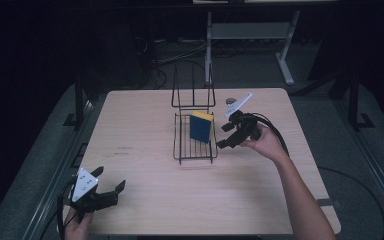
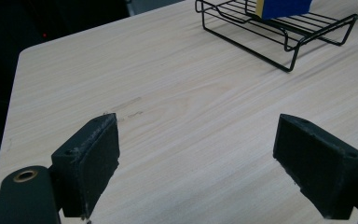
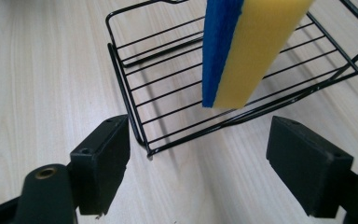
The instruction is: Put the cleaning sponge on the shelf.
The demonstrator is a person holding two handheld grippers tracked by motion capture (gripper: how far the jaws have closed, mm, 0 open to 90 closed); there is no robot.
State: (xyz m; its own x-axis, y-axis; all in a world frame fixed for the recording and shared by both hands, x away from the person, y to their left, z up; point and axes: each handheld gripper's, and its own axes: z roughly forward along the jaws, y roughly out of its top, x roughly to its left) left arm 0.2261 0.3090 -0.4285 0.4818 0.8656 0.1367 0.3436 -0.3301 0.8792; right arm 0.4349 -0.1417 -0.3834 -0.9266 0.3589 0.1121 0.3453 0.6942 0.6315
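I see my left gripper (image 1: 111,189) low at the near left corner of the pale wood-grain surface (image 1: 145,200), its fingers (image 2: 87,161) spread wide over bare wood, gripping nothing. My right gripper (image 1: 228,135) hangs just beside the right edge of the black wire rack (image 1: 195,150), fingers (image 3: 101,161) likewise wide apart and empty. The rack sits at the middle of the surface, with its tall wire back on the far side. Inside it a rectangular sponge, blue on one face and yellow on the other (image 1: 201,126), stands on edge on the rack's floor wires. In the right gripper view the sponge (image 3: 247,51) stands ahead of my open fingers, untouched.
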